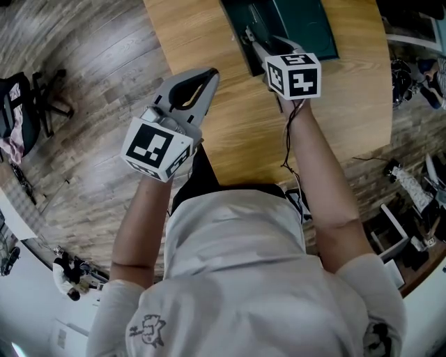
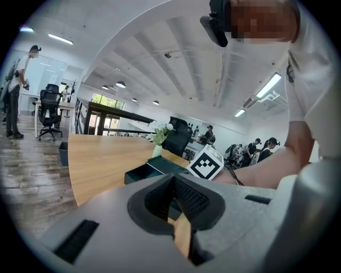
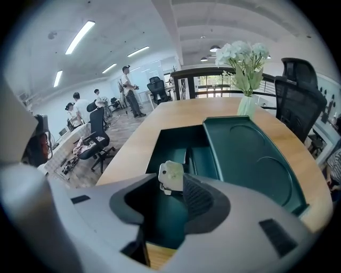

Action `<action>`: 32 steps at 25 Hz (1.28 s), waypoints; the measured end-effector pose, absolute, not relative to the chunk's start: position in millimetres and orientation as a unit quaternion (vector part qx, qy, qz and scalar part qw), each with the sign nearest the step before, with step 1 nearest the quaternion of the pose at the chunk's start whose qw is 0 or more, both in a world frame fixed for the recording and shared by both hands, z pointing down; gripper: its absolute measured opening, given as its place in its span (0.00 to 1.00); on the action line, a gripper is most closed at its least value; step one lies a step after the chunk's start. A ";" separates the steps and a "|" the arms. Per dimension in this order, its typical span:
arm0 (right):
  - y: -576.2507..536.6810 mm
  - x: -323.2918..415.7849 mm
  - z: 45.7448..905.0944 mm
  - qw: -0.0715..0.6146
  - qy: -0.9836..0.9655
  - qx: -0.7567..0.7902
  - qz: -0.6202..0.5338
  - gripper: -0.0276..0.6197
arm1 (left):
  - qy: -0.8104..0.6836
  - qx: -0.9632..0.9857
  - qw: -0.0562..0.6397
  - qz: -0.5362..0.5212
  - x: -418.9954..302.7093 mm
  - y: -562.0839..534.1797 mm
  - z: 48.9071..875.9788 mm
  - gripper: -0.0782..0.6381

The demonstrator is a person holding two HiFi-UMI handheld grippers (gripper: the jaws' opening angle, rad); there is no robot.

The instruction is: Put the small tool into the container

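Observation:
The small pale tool [image 3: 171, 177] rests against the right pad of my right gripper [image 3: 160, 192], whose jaws stand apart with a clear gap on the tool's left side. It hangs over the open compartment of the dark green container [image 3: 166, 143] on the wooden table [image 1: 230, 118]. In the head view the right gripper [image 1: 251, 36] reaches over the container [image 1: 300, 21] at the table's far side. My left gripper [image 1: 211, 72] hovers over the table's near left edge, its fingertips together and empty. The left gripper view shows its own jaws [image 2: 173, 181] meeting at a point.
The container's flat green lid part [image 3: 250, 154] lies to the right of the compartment. A vase of white flowers [image 3: 246, 104] stands behind it, with a black office chair [image 3: 298, 96] at the far right. People and chairs occupy the floor to the left.

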State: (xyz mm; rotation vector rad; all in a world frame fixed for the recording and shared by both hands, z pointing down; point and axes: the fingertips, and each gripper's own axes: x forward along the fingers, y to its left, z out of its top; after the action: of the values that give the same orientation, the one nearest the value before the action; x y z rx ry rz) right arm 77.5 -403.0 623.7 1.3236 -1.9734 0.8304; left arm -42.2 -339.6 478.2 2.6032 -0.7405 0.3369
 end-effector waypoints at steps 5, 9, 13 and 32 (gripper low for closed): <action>-397.6 78.5 606.1 0.298 -0.754 0.502 0.303 0.29 | -0.271 0.935 0.195 0.117 -41.9 -328.6 467.0 0.12; -387.3 77.5 582.2 0.286 -0.766 0.500 0.286 0.28 | -0.276 0.937 0.184 0.113 -40.3 -314.8 455.5 0.12; -372.3 74.3 552.6 0.270 -0.783 0.495 0.264 0.26 | -0.281 0.937 0.176 0.110 -39.0 -296.5 444.3 0.12; -247.4 73.0 439.7 0.223 -0.848 0.445 0.183 0.05 | -0.313 0.937 0.133 0.080 -33.1 -190.1 383.7 0.12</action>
State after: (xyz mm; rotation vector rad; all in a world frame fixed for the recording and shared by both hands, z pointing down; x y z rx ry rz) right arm 73.0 -247.4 439.7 1.2296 -2.3398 0.5040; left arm -33.1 -190.1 383.7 2.7186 -0.9084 0.2332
